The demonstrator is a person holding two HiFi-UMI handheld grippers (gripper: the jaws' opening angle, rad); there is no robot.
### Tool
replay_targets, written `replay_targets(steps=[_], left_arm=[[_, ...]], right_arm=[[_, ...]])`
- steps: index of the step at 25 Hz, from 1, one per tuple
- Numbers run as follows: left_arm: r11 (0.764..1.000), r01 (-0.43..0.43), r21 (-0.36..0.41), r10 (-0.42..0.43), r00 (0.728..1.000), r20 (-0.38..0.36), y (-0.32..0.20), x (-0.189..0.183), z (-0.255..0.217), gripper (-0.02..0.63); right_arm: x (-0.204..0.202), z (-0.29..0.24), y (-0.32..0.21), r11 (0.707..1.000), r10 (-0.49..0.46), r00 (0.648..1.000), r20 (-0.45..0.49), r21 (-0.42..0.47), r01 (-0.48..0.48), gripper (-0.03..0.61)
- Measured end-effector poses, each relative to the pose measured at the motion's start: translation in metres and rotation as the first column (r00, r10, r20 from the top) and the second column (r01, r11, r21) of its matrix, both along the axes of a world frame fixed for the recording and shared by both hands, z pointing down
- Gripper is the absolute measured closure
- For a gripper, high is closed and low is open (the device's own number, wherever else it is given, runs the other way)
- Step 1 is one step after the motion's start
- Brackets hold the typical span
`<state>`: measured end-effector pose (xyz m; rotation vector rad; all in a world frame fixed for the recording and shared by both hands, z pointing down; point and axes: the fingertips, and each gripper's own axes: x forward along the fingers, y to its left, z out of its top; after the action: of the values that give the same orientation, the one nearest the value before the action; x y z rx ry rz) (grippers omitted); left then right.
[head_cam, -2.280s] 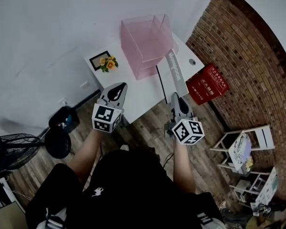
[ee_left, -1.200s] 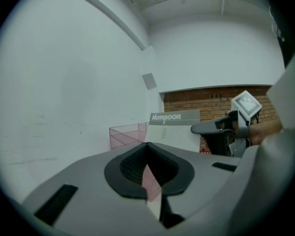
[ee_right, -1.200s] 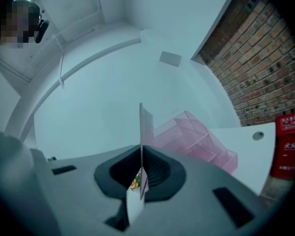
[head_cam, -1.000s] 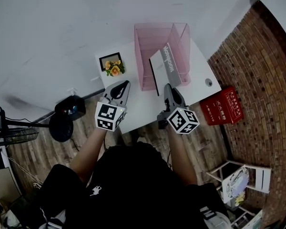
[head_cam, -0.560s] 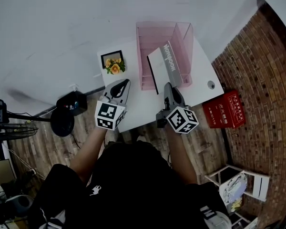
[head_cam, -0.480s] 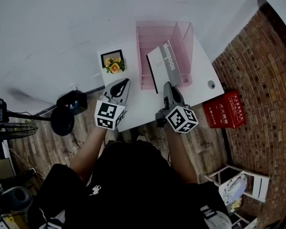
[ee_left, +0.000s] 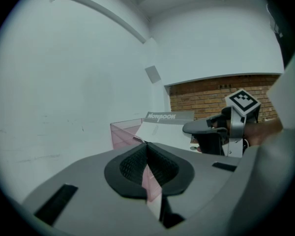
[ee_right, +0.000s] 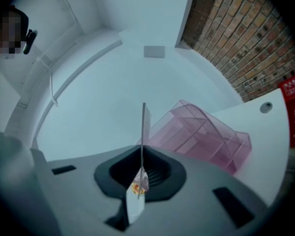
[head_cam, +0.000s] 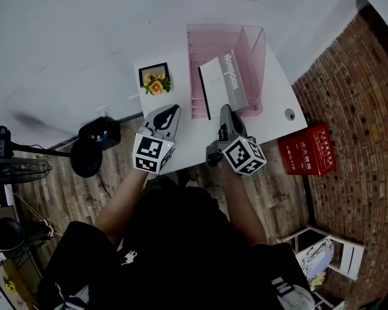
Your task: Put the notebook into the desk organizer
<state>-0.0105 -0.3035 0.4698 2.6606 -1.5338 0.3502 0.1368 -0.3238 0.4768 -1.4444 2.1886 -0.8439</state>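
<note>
While the left gripper [head_cam: 171,112] hangs with jaws shut and empty, the right gripper [head_cam: 224,110] clamps its jaws on the notebook [head_cam: 221,84], held on edge to slide into the organizer [head_cam: 259,50].

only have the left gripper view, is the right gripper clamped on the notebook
observer: Yes, its own view shows the right gripper shut on the edge of the notebook.
operator: is it over the organizer
observer: In the head view it overlaps the right side of the pink organizer; whether it sits in a slot I cannot tell.
operator: anything else beside it
observer: A framed flower picture, left of the organizer.
</note>
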Motion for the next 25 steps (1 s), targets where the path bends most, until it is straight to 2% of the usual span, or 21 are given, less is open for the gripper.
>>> replay_targets(steps=[6, 15, 25], left_arm=[[1.000, -0.017, -0.013, 0.017, 1.000, 0.001, 0.000, 0.002, 0.006, 0.611], [0.995, -0.095, -0.031, 0.095, 0.995, 0.000, -0.010, 0.010, 0.014, 0.611], [0.990, -0.139, -0.039, 0.139, 0.990, 0.002, -0.020, 0.017, 0.016, 0.611]], right_arm=[[0.002, 0.007, -0.005, 0.999, 0.044, 0.996, 0.075, -0.032, -0.042, 0.565], [0.003, 0.020, -0.012, 0.990, 0.110, 0.979, 0.173, -0.106, -0.092, 0.561], [0.010, 0.039, -0.011, 0.981, 0.148, 0.958, 0.245, -0.158, -0.111, 0.548]])
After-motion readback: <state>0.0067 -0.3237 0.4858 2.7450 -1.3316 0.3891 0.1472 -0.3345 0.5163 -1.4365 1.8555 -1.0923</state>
